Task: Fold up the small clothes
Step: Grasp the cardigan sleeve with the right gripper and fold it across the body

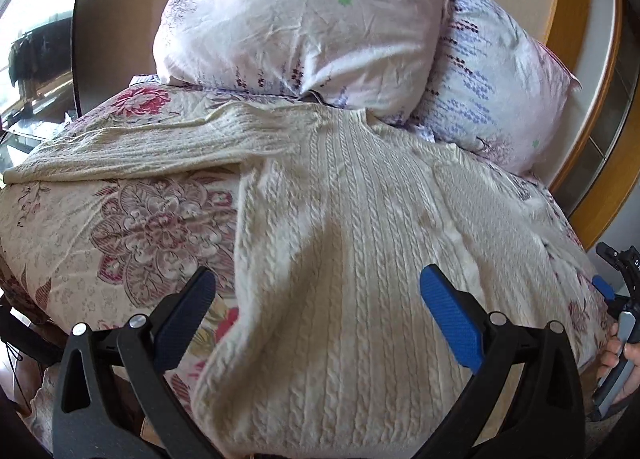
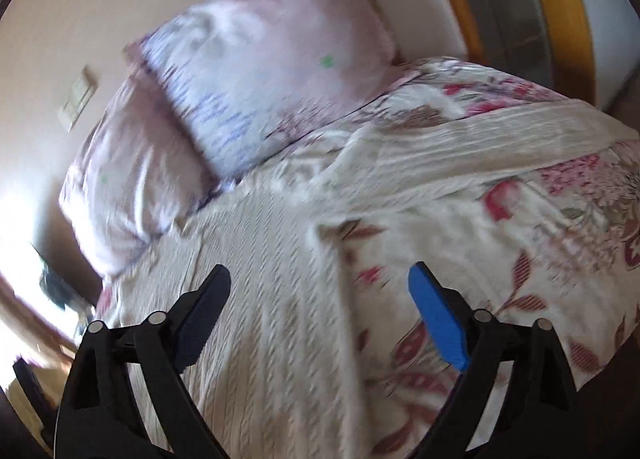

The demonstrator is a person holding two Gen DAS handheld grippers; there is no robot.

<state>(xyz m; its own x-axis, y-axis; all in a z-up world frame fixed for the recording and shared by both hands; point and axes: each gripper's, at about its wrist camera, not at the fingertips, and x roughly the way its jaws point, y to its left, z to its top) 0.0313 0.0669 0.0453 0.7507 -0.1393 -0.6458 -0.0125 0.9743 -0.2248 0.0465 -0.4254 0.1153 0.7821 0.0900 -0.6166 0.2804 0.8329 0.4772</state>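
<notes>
A cream cable-knit sweater (image 1: 344, 243) lies spread flat on the floral bedspread (image 1: 132, 227), hem toward me, one sleeve (image 1: 132, 147) stretched out to the left. My left gripper (image 1: 318, 291) is open and empty, hovering over the sweater's lower part near its left edge. In the right wrist view, which is motion-blurred, the sweater (image 2: 272, 299) runs under my open, empty right gripper (image 2: 320, 287), with its other sleeve (image 2: 500, 139) stretched to the right. The right gripper also shows at the left wrist view's right edge (image 1: 612, 299), held by a hand.
Two pale floral pillows (image 1: 296, 27) (image 1: 492, 91) lean against the headboard behind the sweater. A wooden bed frame (image 1: 600, 163) curves along the right. A window (image 1: 32, 43) is at the far left. The bedspread (image 2: 520, 259) extends right of the sweater.
</notes>
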